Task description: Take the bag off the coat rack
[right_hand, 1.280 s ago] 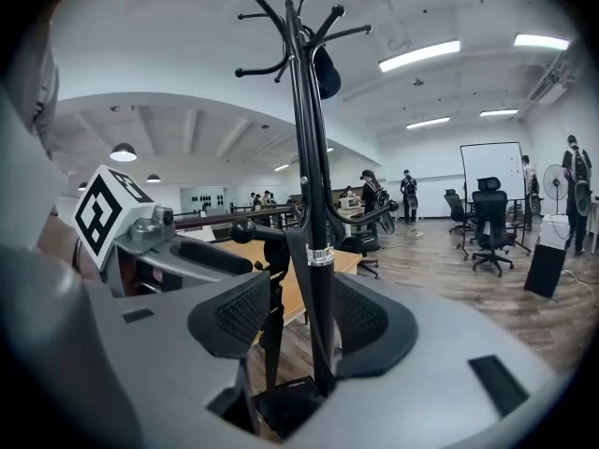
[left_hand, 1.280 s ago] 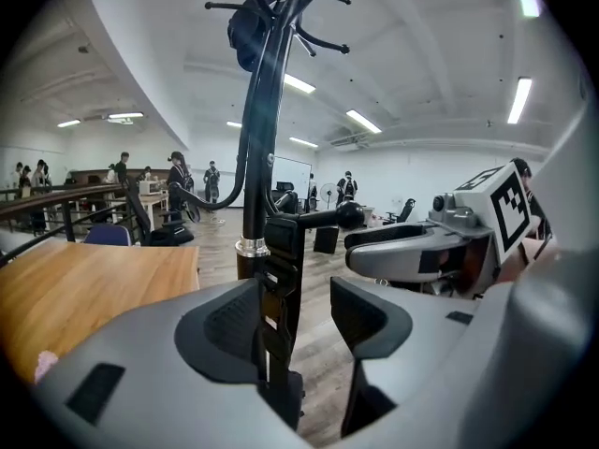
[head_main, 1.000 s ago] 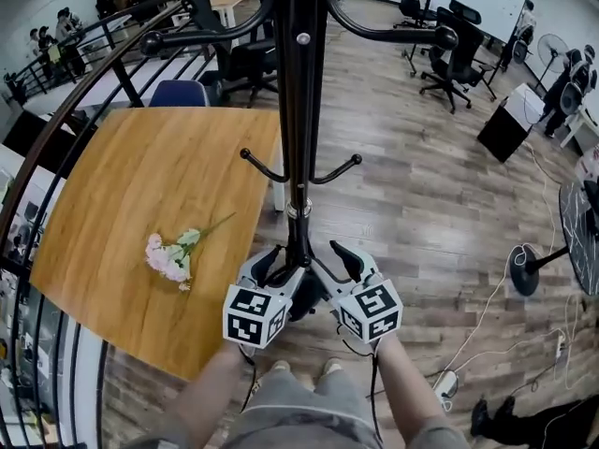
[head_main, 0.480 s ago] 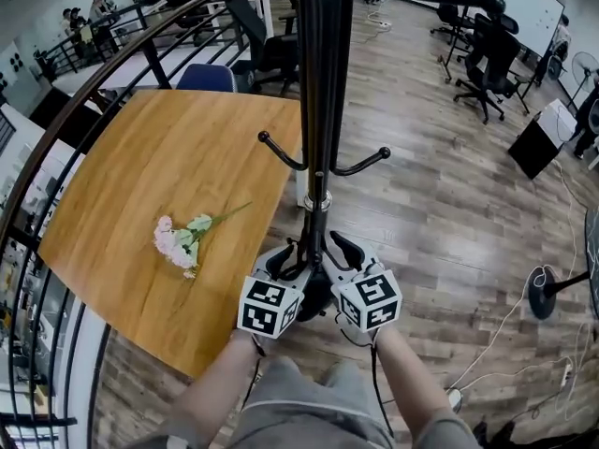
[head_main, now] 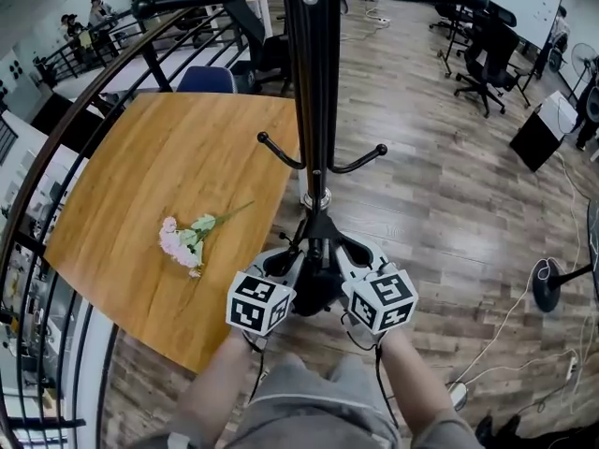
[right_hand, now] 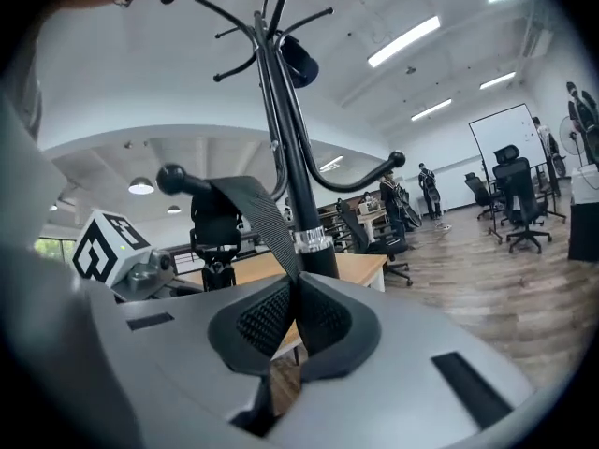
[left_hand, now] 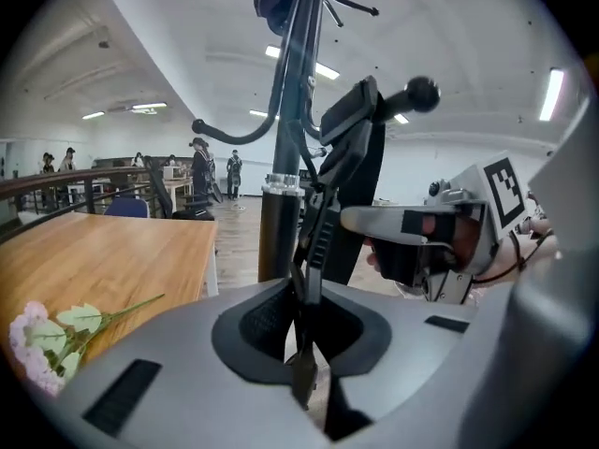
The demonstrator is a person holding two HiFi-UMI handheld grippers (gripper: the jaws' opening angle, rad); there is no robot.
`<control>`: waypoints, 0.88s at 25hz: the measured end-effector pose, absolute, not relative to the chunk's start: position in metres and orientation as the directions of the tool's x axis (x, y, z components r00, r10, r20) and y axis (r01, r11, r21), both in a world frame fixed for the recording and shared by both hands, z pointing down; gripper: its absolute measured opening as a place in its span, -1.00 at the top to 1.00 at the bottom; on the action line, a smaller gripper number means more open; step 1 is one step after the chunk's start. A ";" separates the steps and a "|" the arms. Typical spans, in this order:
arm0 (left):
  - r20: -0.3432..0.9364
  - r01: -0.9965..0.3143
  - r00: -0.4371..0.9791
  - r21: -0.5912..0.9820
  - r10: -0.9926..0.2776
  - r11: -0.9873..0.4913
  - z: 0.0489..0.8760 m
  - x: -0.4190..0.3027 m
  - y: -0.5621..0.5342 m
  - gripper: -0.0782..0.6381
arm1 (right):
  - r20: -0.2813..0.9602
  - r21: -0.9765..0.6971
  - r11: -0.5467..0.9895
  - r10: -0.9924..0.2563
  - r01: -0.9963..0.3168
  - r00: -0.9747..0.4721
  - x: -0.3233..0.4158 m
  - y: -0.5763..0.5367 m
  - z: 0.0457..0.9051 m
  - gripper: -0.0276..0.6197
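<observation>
A black coat rack pole (head_main: pixel 314 110) rises in the middle of the head view. A black bag (head_main: pixel 318 293) hangs low on it, between my two grippers. My left gripper (head_main: pixel 281 262) is at the bag's left side. In the left gripper view its jaws (left_hand: pixel 301 316) are closing, and the pads pinch a black bag strap (left_hand: pixel 323 223) that runs up toward a knobbed hook (left_hand: pixel 421 92). My right gripper (head_main: pixel 356 251) is at the bag's right side. In the right gripper view it (right_hand: pixel 295 311) is shut on a grey-black strap (right_hand: pixel 253 218) leading up to a hook knob (right_hand: pixel 171 178).
A wooden table (head_main: pixel 140 185) with a pink flower sprig (head_main: pixel 182 241) stands left of the rack. A curved black railing (head_main: pixel 56 157) runs along the far left. A blue chair (head_main: pixel 206 79) sits behind the table. Office chairs (head_main: pixel 487 45) and a floor fan (head_main: pixel 552 279) are at the right.
Both grippers stood open beside the bag one second ago; now both have closed onto its straps. The right gripper has shifted slightly right and down.
</observation>
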State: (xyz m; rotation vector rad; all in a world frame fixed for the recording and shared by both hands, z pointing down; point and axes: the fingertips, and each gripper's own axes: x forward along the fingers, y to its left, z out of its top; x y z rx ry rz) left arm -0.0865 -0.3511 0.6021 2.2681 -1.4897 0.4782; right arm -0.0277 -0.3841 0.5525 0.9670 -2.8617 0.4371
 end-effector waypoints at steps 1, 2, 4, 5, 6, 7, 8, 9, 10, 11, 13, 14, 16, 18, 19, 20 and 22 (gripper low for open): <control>0.472 -0.921 0.384 0.136 -0.793 -0.365 0.594 -0.087 -0.348 0.67 | 0.161 -0.252 0.755 -0.584 -0.606 -0.795 -0.025 -0.382 0.543 0.82; 0.467 -0.920 0.387 0.135 -0.795 -0.368 0.587 -0.088 -0.344 0.67 | 0.151 -0.261 0.752 -0.588 -0.606 -0.795 -0.022 -0.380 0.534 0.82; 0.459 -0.919 0.387 0.129 -0.799 -0.372 0.572 -0.090 -0.337 0.67 | 0.142 -0.273 0.746 -0.594 -0.608 -0.792 -0.015 -0.374 0.517 0.82; 0.455 -0.921 0.385 0.134 -0.803 -0.366 0.564 -0.092 -0.333 0.67 | 0.141 -0.276 0.744 -0.595 -0.609 -0.791 -0.012 -0.371 0.508 0.82; 0.449 -0.923 0.382 0.149 -0.808 -0.354 0.557 -0.094 -0.330 0.67 | 0.141 -0.277 0.743 -0.596 -0.610 -0.790 -0.008 -0.367 0.499 0.82; 0.443 -0.925 0.379 0.173 -0.813 -0.338 0.549 -0.095 -0.326 0.67 | 0.143 -0.275 0.742 -0.597 -0.611 -0.790 -0.003 -0.363 0.490 0.82; 0.436 -0.925 0.379 0.199 -0.816 -0.324 0.540 -0.096 -0.322 0.67 | 0.145 -0.269 0.744 -0.597 -0.612 -0.789 0.001 -0.359 0.480 0.82; 0.431 -0.924 0.381 0.218 -0.818 -0.315 0.532 -0.097 -0.318 0.67 | 0.145 -0.260 0.748 -0.595 -0.611 -0.791 0.004 -0.354 0.470 0.82; 0.427 -0.924 0.380 0.224 -0.821 -0.311 0.523 -0.098 -0.313 0.67 | 0.145 -0.249 0.754 -0.591 -0.608 -0.793 0.007 -0.348 0.459 0.82; 0.423 -0.926 0.375 0.218 -0.824 -0.310 0.514 -0.099 -0.307 0.67 | 0.145 -0.237 0.762 -0.586 -0.603 -0.797 0.008 -0.342 0.449 0.82; 0.413 -0.932 0.361 0.196 -0.836 -0.306 0.495 -0.103 -0.295 0.67 | 0.145 -0.212 0.775 -0.577 -0.595 -0.804 0.009 -0.328 0.430 0.82; 0.403 -0.934 0.355 0.192 -0.843 -0.301 0.486 -0.106 -0.289 0.67 | 0.142 -0.201 0.783 -0.571 -0.589 -0.808 0.009 -0.321 0.421 0.82; 0.376 -0.937 0.344 0.203 -0.860 -0.286 0.465 -0.111 -0.280 0.67 | 0.124 -0.200 0.804 -0.547 -0.561 -0.828 0.008 -0.309 0.402 0.82; 0.343 -0.934 0.337 0.241 -0.877 -0.265 0.444 -0.118 -0.272 0.67 | 0.091 -0.245 0.820 -0.512 -0.517 -0.854 0.008 -0.298 0.378 0.82; 0.326 -0.932 0.334 0.257 -0.885 -0.257 0.431 -0.121 -0.269 0.67 | 0.072 -0.272 0.823 -0.499 -0.498 -0.864 0.009 -0.293 0.365 0.82; 0.311 -0.932 0.330 0.259 -0.891 -0.254 0.418 -0.124 -0.265 0.67 | 0.054 -0.292 0.825 -0.491 -0.484 -0.870 0.011 -0.287 0.351 0.82; 0.285 -0.939 0.317 0.226 -0.905 -0.257 0.390 -0.129 -0.253 0.67 | 0.017 -0.307 0.835 -0.474 -0.456 -0.880 0.012 -0.274 0.325 0.82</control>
